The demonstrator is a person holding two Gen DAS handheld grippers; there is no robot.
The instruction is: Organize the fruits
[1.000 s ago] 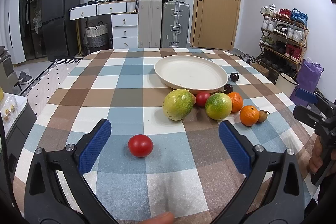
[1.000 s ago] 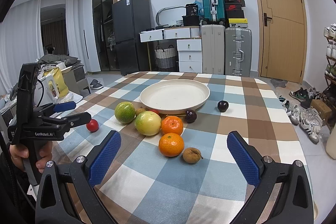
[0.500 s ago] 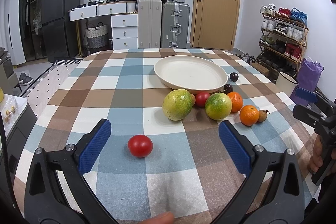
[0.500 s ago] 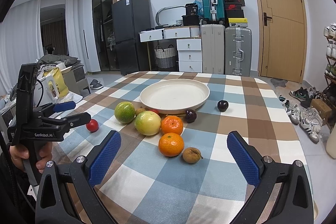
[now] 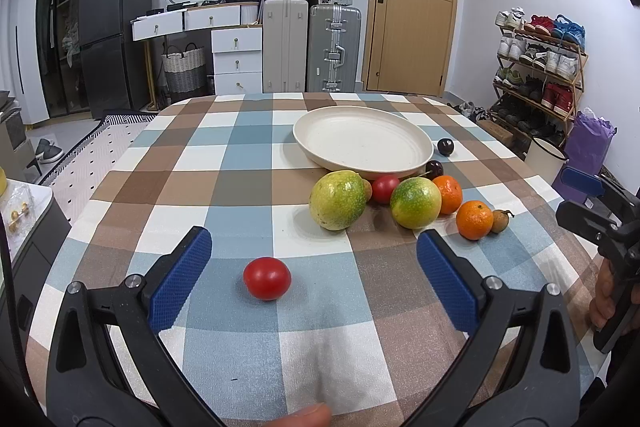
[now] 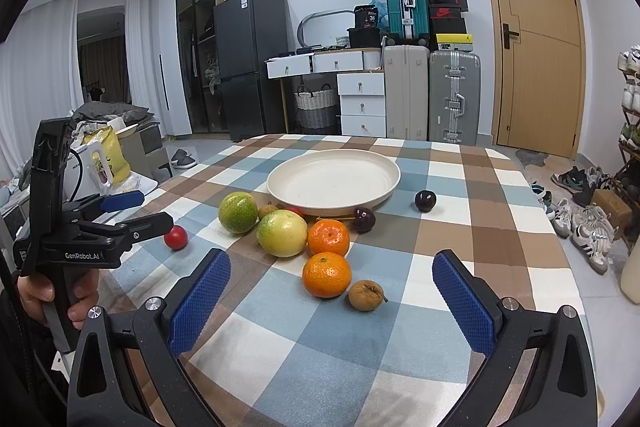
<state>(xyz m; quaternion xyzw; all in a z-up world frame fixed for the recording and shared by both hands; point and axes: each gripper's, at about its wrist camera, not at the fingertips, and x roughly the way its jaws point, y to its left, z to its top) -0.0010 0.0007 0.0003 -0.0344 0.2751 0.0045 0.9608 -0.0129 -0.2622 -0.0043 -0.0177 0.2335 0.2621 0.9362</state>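
Two hand-held grippers hover over a checked-cloth counter [image 5: 224, 187] strewn with fruit. The left gripper [image 5: 314, 263] has its blue-padded fingers [image 5: 180, 283] spread wide apart, holding nothing, with a lone red tomato [image 5: 267, 278] lying on the cloth between them, nearer the left finger and touching neither. The right gripper [image 6: 331, 291] is likewise spread wide and empty; an orange mandarin [image 6: 327, 274] and a small brown fruit [image 6: 365, 295] just right of it sit on the cloth ahead of its fingers [image 6: 200, 303].

Farther back, a cream plate [image 6: 384, 187] holds nothing. The fruit crowds its near edge: a second mandarin [image 6: 328, 237], a yellow-green fruit [image 6: 281, 233] touching it on the left, a greener round fruit [image 6: 238, 212] beyond that, and a small tan fruit [image 6: 267, 211] between the two. A second red tomato [image 5: 385, 189] peeks out by the plate rim, and a dark cherry [image 6: 364, 219] rests against the plate's near right side. Another dark fruit [image 6: 425, 200] sits alone to the plate's right.

From the right wrist view, the left gripper is seen from the side at the left edge, gripped by a hand [image 6: 48, 297], with the lone tomato just past its tips.
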